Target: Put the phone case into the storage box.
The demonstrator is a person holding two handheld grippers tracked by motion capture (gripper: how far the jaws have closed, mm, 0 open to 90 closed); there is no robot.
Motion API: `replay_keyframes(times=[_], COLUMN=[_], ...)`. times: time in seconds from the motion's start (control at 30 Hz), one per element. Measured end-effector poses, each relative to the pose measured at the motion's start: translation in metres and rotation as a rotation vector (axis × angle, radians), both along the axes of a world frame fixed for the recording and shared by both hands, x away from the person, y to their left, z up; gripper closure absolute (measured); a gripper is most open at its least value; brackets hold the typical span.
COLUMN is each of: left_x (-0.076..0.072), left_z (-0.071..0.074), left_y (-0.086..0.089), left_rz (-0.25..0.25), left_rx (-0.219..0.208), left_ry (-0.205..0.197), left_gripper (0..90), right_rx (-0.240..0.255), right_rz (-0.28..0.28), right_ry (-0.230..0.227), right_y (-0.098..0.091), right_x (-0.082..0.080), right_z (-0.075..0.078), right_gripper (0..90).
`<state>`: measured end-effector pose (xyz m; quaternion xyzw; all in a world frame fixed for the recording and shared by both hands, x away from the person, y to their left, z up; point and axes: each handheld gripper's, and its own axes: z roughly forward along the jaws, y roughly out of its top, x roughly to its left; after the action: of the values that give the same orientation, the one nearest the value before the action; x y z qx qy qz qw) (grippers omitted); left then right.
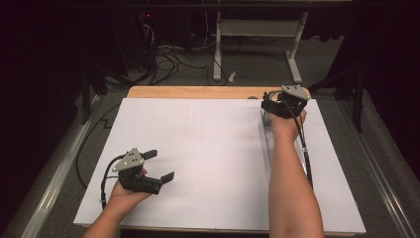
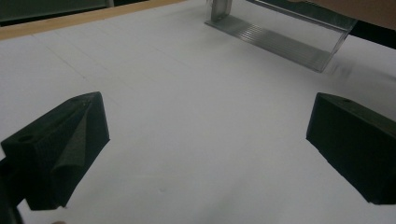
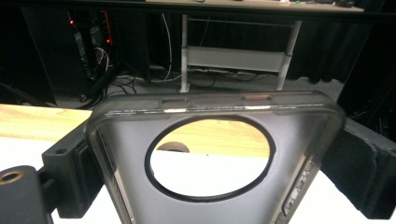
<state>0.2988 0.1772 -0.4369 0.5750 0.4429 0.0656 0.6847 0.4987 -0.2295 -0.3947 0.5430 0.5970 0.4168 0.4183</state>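
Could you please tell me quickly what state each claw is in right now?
Left claw: open, empty.
Right claw: case between its jaws; whether they grip it cannot be told.

The left gripper is held low at the near left in the high view, its jaws spread wide with nothing between them. The right forearm is stretched far forward, and the right gripper is carried at its end, its jaws set either side of a clear phone case.
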Motion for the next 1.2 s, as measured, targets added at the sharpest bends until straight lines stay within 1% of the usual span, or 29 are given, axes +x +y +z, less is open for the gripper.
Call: replay_keyframes(times=[0.2,0.37,0.67,0.73,0.8,0.9,1.0,1.2], left_x=[0.000,0.000,0.000,-0.001,-0.001,-0.001,-0.002,-0.001], left_z=[0.000,-0.001,0.000,0.000,0.000,0.000,0.000,0.000], left_y=[0.000,-0.001,0.000,0.000,0.000,0.000,-0.001,-0.001], left_rz=[-0.002,-0.004,-0.002,-0.003,-0.003,-0.003,-0.002,-0.002], left_rx=[0.000,0.002,0.000,0.001,0.000,0.000,0.000,0.002], left_ry=[0.002,0.004,0.004,0.003,0.002,0.001,0.002,0.002], left_gripper=[0.5,0.5,0.5,0.5,0.5,0.5,0.6,0.6], right_rx=[0.007,0.005,-0.001,0.001,0.009,0.028,0.036,0.033], right_rz=[0.004,0.006,0.011,0.013,0.014,0.018,0.023,0.025], right_ry=[0.013,0.009,0.028,0.031,0.038,0.060,0.080,0.067], right_y=[-0.002,-0.003,0.000,0.000,0.000,-0.001,-0.001,-0.001], right_x=[0.003,0.005,0.010,0.011,0.011,0.011,0.011,0.009], right_z=[-0.002,-0.003,-0.002,-0.002,-0.002,-0.004,-0.006,-0.003], right_gripper=[6.6,10.2,10.8,9.3,5.7,1.2,0.3,0.2])
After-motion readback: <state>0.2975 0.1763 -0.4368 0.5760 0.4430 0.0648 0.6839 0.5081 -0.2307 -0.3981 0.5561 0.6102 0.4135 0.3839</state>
